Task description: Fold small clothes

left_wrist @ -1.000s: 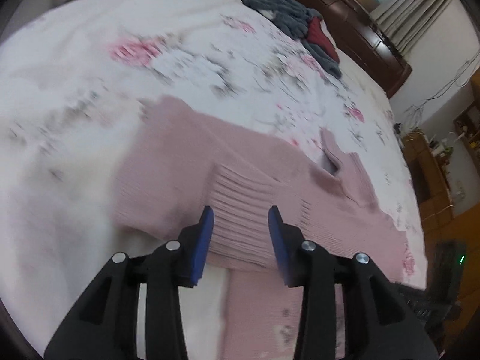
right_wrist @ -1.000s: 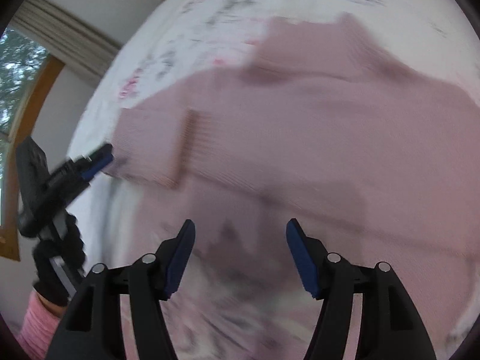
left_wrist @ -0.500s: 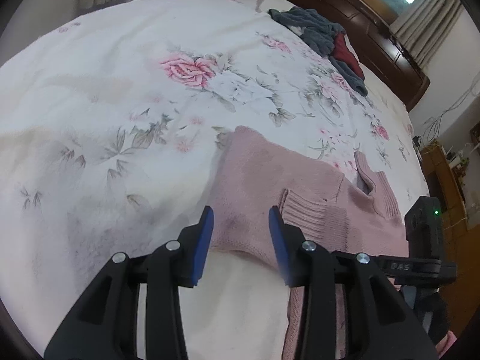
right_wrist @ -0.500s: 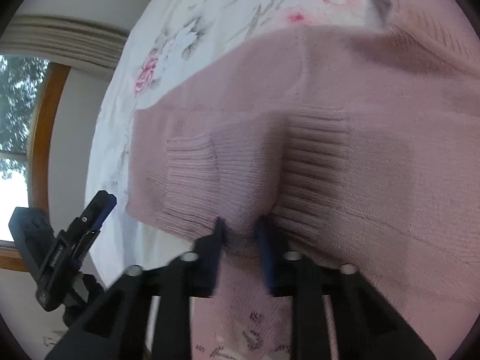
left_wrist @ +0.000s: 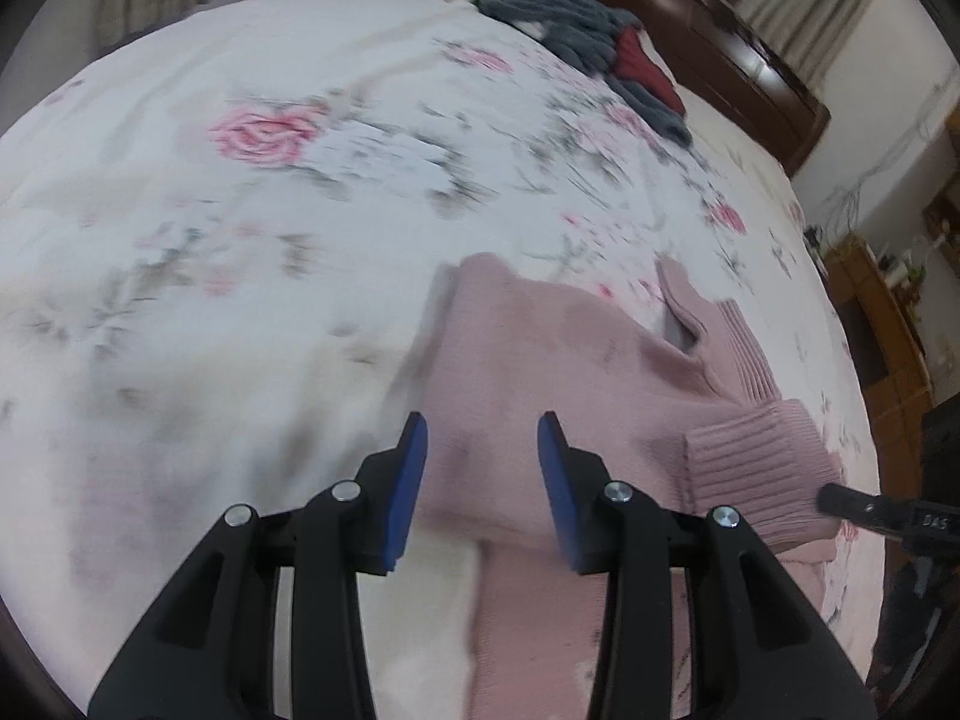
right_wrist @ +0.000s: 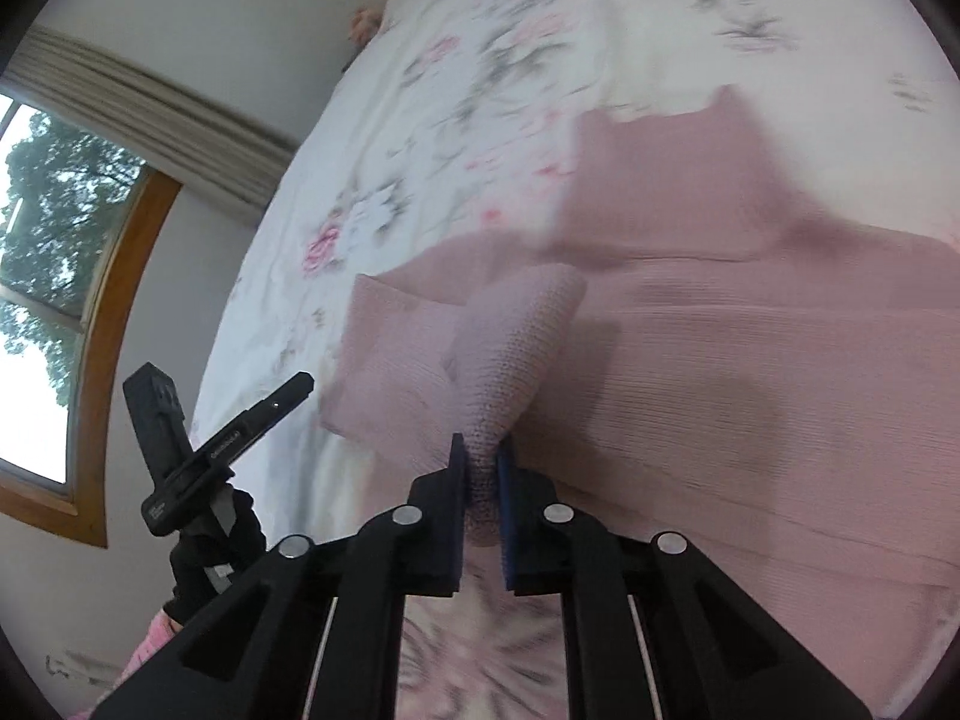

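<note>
A small pink knitted sweater (left_wrist: pixel 540 372) lies on the floral bedspread, collar to the right. My left gripper (left_wrist: pixel 483 444) hovers open over the sweater's near left edge, nothing between its blue pads. In the right wrist view my right gripper (right_wrist: pixel 480 456) is shut on the sweater's ribbed sleeve cuff (right_wrist: pixel 510 348), which rises lifted from the sweater (right_wrist: pixel 750 372). The same cuff (left_wrist: pixel 756 468) shows at the right of the left wrist view, with the right gripper's tip (left_wrist: pixel 852 501) on it. My left gripper (right_wrist: pixel 282 399) appears at left in the right wrist view.
The floral bedspread (left_wrist: pixel 240 210) spreads wide to the left and far side. A heap of grey and red clothes (left_wrist: pixel 594 42) lies by the dark wooden headboard (left_wrist: pixel 750 42). A window (right_wrist: pixel 54 300) and curtain are on the left; wooden furniture (left_wrist: pixel 882 312) stands right of the bed.
My right gripper closed on the sleeve cuff and has lifted and carried it across the sweater. My left gripper drew back, staying open.
</note>
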`<state>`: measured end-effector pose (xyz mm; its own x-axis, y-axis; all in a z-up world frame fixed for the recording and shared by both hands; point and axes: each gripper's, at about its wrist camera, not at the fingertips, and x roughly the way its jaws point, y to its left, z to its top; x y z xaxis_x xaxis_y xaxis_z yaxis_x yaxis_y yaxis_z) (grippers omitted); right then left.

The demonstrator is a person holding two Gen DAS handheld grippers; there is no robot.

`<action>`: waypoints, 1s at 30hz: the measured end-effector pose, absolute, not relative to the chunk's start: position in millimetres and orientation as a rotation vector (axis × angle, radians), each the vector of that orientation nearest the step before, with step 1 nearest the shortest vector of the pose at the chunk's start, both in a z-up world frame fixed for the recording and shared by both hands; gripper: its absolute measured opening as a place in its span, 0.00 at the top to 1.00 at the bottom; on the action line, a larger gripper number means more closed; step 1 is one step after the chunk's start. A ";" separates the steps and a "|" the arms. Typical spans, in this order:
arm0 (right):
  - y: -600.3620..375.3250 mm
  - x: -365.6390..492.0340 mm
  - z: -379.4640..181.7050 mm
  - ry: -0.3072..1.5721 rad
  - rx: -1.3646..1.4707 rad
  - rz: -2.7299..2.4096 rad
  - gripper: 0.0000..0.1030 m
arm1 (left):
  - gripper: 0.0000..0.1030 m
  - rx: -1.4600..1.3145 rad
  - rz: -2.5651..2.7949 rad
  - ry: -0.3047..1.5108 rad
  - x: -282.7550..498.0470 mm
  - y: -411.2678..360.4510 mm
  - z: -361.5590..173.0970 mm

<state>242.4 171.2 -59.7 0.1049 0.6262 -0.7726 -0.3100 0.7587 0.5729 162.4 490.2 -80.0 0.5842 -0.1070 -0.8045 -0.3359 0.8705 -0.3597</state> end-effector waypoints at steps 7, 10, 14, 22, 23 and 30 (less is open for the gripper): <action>109.9 243.5 -77.4 1.302 0.282 0.588 0.91 | 0.63 -0.395 0.108 1.052 193.6 433.9 -109.5; 98.2 244.8 -100.3 1.336 0.246 0.515 0.91 | 0.64 -0.369 0.132 1.100 199.2 427.2 -126.0; 90.0 249.3 -129.2 1.388 0.261 0.469 0.91 | 0.63 -0.355 0.135 1.100 198.5 428.7 -134.2; 93.9 249.8 -128.2 1.398 0.177 0.394 0.79 | 0.64 -0.348 0.127 1.123 199.8 428.8 -129.0; 97.8 246.9 -115.9 1.361 0.125 0.371 0.77 | 0.64 -0.354 0.123 1.117 198.9 428.2 -123.4; 170.8 232.7 -75.8 1.306 -0.025 0.501 0.61 | 0.62 -0.365 0.040 1.080 199.3 409.2 -100.3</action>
